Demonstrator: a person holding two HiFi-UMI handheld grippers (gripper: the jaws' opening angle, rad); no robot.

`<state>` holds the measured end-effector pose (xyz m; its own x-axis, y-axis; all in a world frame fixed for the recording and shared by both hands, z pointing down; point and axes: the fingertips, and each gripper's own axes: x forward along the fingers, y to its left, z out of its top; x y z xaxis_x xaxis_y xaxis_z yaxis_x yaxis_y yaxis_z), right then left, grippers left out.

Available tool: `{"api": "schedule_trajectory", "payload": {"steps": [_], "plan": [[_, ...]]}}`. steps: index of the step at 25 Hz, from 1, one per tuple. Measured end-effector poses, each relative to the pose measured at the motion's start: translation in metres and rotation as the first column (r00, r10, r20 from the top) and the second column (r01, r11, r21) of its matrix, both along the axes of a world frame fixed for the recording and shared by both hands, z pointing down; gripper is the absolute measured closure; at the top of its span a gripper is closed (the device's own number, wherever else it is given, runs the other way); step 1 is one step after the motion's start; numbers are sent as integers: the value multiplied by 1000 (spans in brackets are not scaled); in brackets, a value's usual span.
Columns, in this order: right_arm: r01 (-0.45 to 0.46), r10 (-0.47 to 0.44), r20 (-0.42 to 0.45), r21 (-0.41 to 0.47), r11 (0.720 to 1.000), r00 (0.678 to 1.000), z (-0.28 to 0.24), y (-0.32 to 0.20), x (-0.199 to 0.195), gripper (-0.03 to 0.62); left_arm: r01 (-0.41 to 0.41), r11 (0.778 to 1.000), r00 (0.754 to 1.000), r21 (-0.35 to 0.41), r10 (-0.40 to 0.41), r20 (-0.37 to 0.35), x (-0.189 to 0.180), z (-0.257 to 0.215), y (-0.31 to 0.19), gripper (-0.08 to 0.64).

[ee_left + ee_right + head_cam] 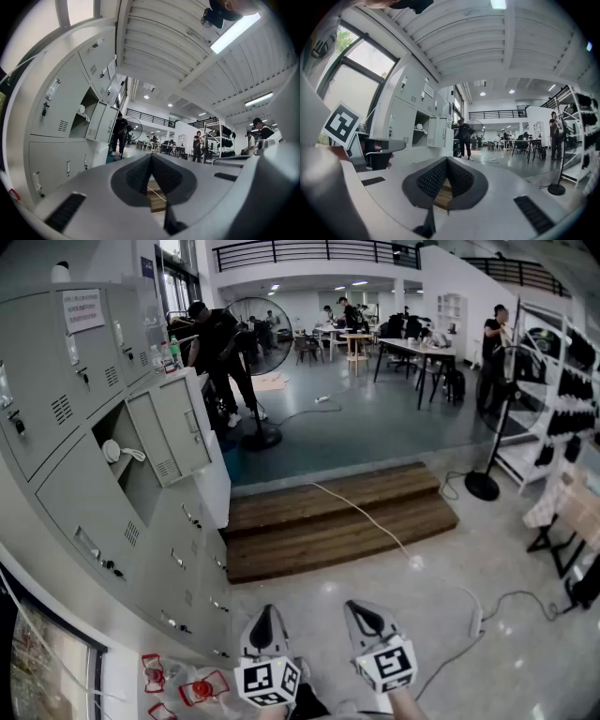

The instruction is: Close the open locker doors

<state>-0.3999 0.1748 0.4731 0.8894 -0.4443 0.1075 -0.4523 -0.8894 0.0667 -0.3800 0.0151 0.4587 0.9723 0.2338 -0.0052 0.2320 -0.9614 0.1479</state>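
Note:
A bank of grey lockers [66, 399] runs along the left. One door [171, 439] stands open, swung out toward the room. Its compartment [122, 460] holds a small white object. In the left gripper view the same open door [97, 121] is far off at the left, and in the right gripper view the open door [434, 131] is also at a distance. My left gripper [265, 626] and right gripper [367, 618] are low in the head view, side by side, well short of the lockers. Both are shut with nothing between them: left gripper [151, 157], right gripper [446, 160].
A low wooden platform [328, 517] lies ahead with a white cable [375, 521] over it. A person [220, 348] stands by a large floor fan [260, 334] beyond the open door. A pole stand [483, 484] and racks [562, 390] are at the right. Red-and-white bags [192, 688] lie by my feet.

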Motion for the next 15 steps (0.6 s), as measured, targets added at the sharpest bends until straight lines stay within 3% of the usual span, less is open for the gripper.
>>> {"api": "schedule_trajectory", "payload": {"steps": [10, 15], "plan": [[31, -31, 30, -17, 999, 999, 13, -4, -13, 588, 18, 1000, 999, 0, -18, 33, -13, 12, 0, 554], [44, -45, 39, 26, 999, 998, 23, -4, -13, 588, 31, 999, 998, -24, -30, 46, -18, 19, -4, 554]]}}
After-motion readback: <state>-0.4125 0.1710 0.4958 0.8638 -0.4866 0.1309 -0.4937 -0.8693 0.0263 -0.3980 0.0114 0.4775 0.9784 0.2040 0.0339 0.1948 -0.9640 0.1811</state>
